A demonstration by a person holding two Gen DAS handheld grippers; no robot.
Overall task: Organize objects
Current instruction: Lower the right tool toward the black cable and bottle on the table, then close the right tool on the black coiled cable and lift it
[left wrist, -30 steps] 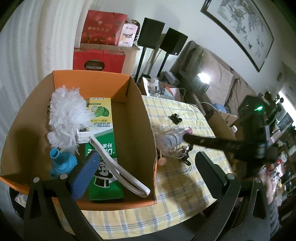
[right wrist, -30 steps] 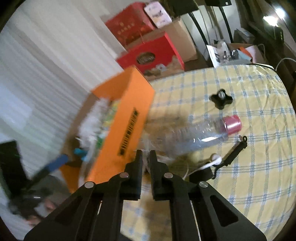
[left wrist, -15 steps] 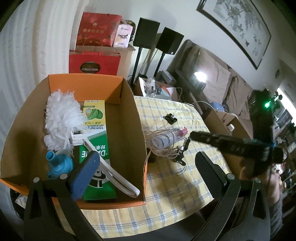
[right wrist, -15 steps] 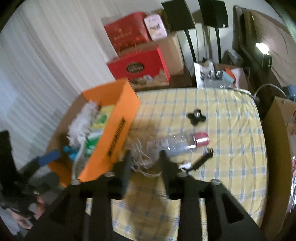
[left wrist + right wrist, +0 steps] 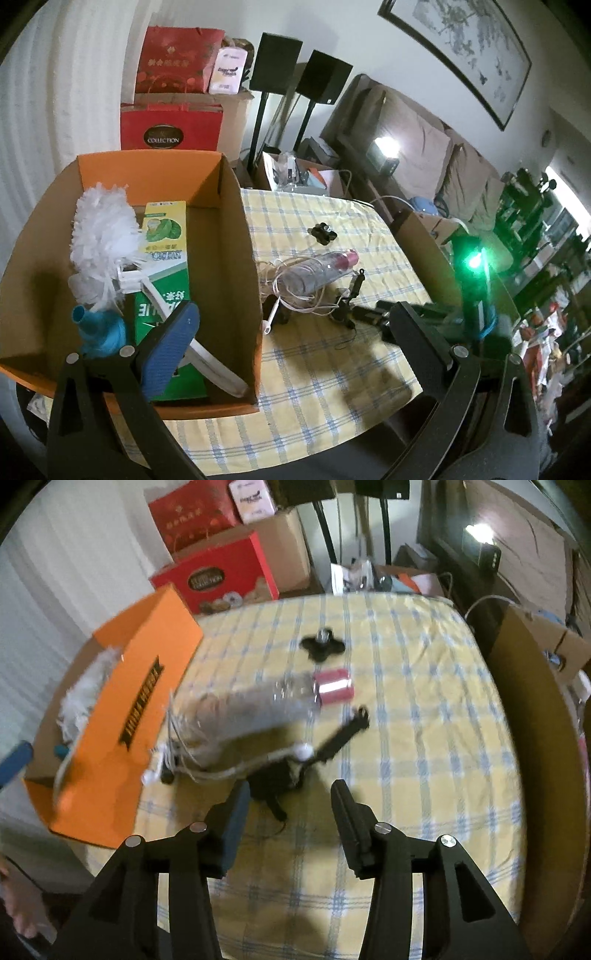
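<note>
Fingers of the right gripper stand apart with nothing between them, poised above the tangle of loose items on the tabletop; its jaws have just been opening, from fully closed a second ago. Fingers of the left gripper are spread wide and empty, hanging over the near edge of the orange cardboard box. Judged from the layout, the task is partly done: the box at left already holds a white duster, a green carton and a blue object. Still outside it, just right of the box wall, lie a clear bottle with a pink cap, a white cable looped around it, a black stick-like piece and, farther off, a small black knob. Compared with the earlier frames, the right gripper has tipped downward and come in over the near end of the cable and black piece, while the left view is almost unchanged and the box contents lie as before.
</note>
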